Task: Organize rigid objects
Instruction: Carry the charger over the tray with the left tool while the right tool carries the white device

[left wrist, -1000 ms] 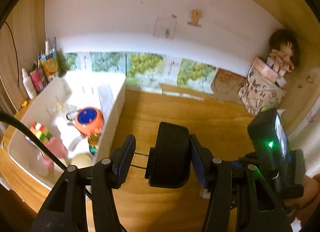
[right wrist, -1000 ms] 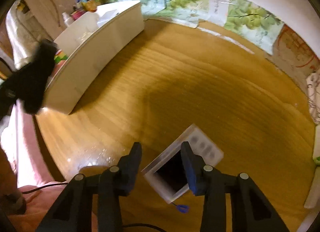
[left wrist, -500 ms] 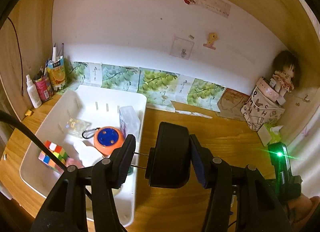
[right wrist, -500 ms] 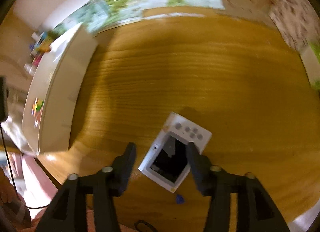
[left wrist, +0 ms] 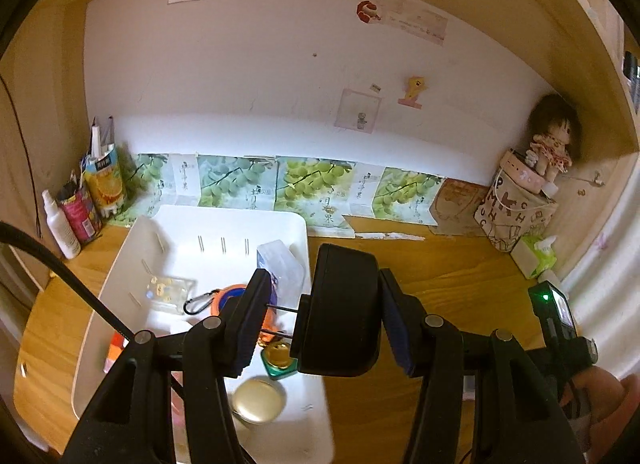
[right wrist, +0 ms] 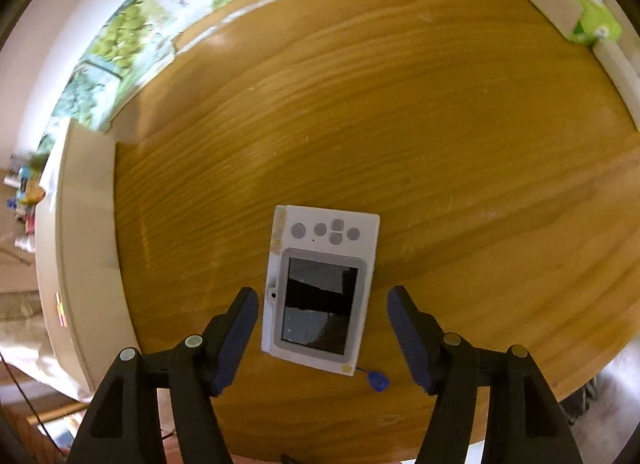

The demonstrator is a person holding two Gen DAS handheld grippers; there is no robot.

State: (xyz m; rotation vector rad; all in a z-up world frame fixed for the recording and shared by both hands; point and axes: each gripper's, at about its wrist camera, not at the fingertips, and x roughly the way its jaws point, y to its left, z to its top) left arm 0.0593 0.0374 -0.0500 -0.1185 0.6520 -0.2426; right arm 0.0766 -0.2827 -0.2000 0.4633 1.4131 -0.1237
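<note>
Far left of the counter [left wrist: 460, 276]: a white spray bottle [left wrist: 60, 224], a pink can [left wrist: 82, 212] and an orange juice carton [left wrist: 106, 182] are standing against the wall. Next, the white bin [left wrist: 224, 232] is sitting on the counter, holding a clear card case [left wrist: 168, 292], a carabiner [left wrist: 202, 302], an orange-and-blue round thing [left wrist: 230, 296], a clear plastic box [left wrist: 280, 264], a green-rimmed tin [left wrist: 280, 360], a round gold lid [left wrist: 258, 400] and something orange-white at its left wall, partly hidden. Left gripper [left wrist: 320, 324] is hovering over the bin's right edge, jaws partway in and gripping a black webcam-like device [left wrist: 340, 316]; right pad is pressing its side, left pad is meeting its thin metal pins. Further right: a tissue pack [left wrist: 536, 256], a patterned bag [left wrist: 516, 216] with a doll [left wrist: 550, 144] on top, in the corner. Right gripper [right wrist: 320, 328] is pointing steeply down, jaws opening, about half wide. The small white digital camera [right wrist: 320, 284] is lying flat on the counter between them, screen up, buttons at the far end, pads clear of both its sides. A blue tab [right wrist: 378, 380] on a cord is lying at its near corner. The bin's wall [right wrist: 86, 248] is showing well to the left of the camera.
</note>
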